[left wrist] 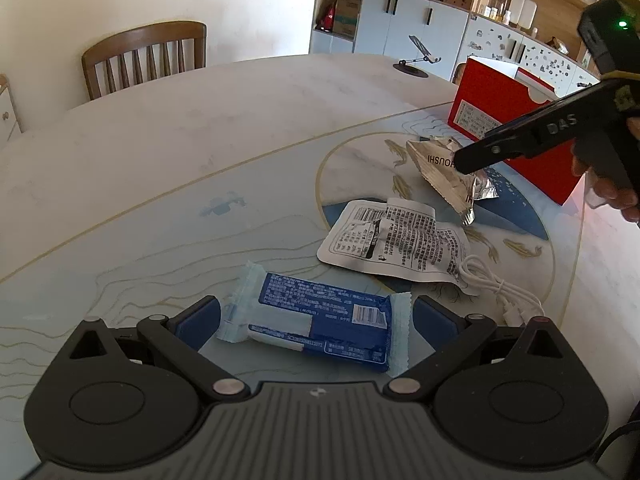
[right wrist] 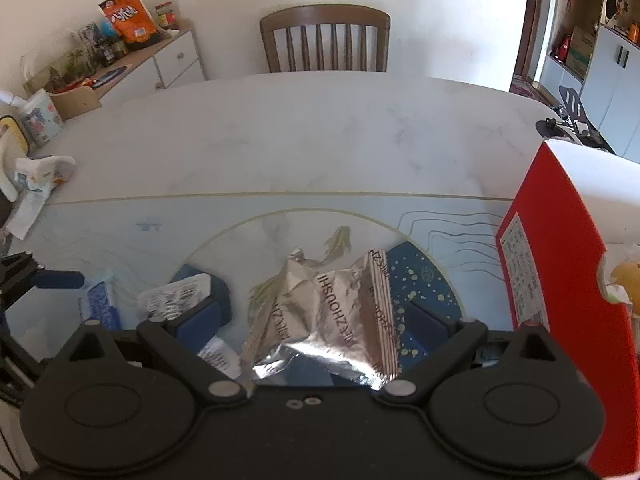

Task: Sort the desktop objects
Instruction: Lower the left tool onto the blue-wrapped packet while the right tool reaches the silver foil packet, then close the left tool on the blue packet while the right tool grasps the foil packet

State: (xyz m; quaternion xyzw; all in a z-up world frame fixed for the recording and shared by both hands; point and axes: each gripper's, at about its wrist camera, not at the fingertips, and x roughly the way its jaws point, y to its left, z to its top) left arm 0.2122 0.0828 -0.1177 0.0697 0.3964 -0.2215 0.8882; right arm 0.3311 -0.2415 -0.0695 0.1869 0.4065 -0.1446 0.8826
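Note:
My left gripper (left wrist: pixel 316 322) is open, its blue pads on either side of a blue and white snack packet (left wrist: pixel 320 326) lying flat on the table mat. My right gripper (right wrist: pixel 316 320) is open around a crumpled silver foil wrapper (right wrist: pixel 332 312), which also shows in the left wrist view (left wrist: pixel 444 176) under the right gripper's black arm (left wrist: pixel 520 140). A flattened white printed pouch (left wrist: pixel 396 244) lies between the two items. A red box (right wrist: pixel 560 280) stands to the right of the foil wrapper.
A white coiled cable (left wrist: pixel 504 292) lies by the pouch. A black phone stand (left wrist: pixel 412 66) sits at the table's far side. A wooden chair (right wrist: pixel 324 38) stands behind the table. Tissue packs (right wrist: pixel 36 178) lie at the left edge, by a cluttered sideboard (right wrist: pixel 120 64).

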